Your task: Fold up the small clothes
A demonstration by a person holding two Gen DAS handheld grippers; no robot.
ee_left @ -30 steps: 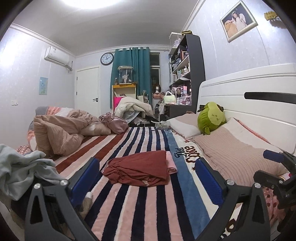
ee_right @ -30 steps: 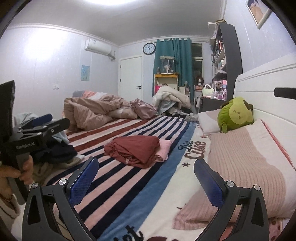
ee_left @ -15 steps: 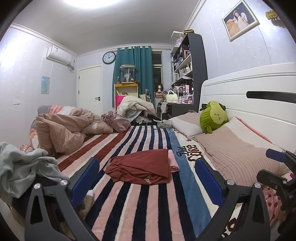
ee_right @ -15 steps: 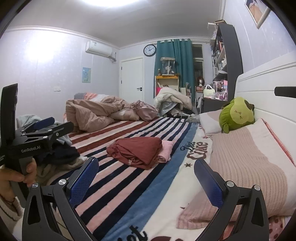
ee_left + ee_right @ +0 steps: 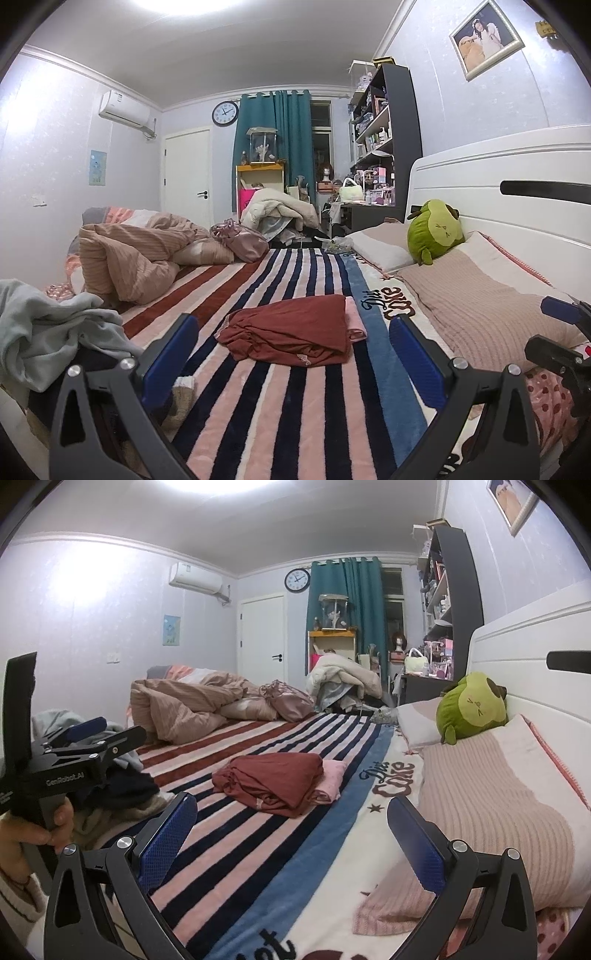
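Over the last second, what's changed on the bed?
Little: both cameras drifted slightly. The left gripper and right gripper stayed open and empty. The red garment still lies folded on the pink one, untouched on the striped blanket.

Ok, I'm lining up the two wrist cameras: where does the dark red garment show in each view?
Left wrist: the dark red garment lies centre frame on the striped blanket, between the open left gripper fingers.
Right wrist: the same garment sits left of centre, above the open right gripper.
Shared landmark: the green plush toy by the headboard.
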